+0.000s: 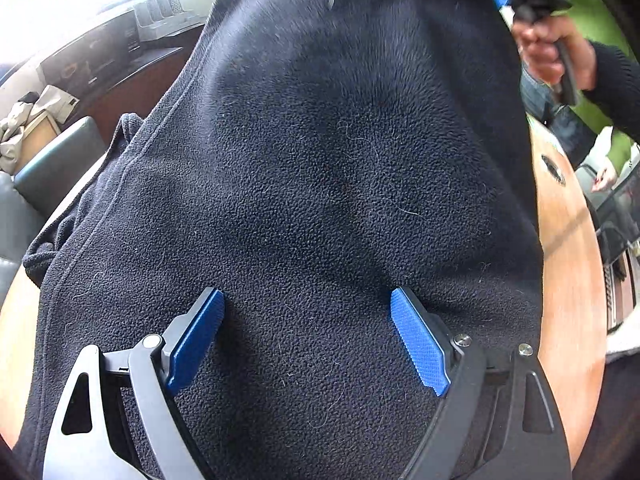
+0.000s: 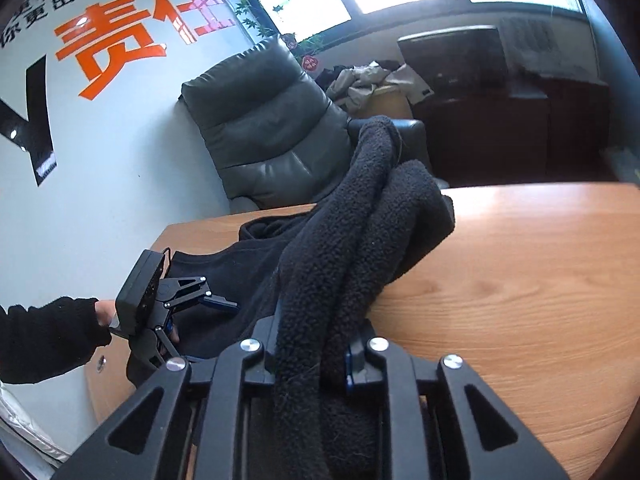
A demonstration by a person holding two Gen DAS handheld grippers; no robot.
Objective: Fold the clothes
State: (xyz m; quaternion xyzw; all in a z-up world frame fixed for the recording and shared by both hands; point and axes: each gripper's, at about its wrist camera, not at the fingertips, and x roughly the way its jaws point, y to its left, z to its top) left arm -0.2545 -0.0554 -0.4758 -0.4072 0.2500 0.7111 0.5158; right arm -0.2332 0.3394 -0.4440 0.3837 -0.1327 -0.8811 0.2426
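Fleece garment, dark navy: partly spread on my wooden bench, one bunched fold lifted. My right gripper pinches that fold; my left gripper, jaws spread, rests on the cloth.

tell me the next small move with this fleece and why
Probably carry the right claw, shut on a bunched fold of the dark fleece, across over the part lying flat on the wooden table. The left claw is open, resting on the cloth, so it can pin that part.

One fleece garment, two hand-held grippers
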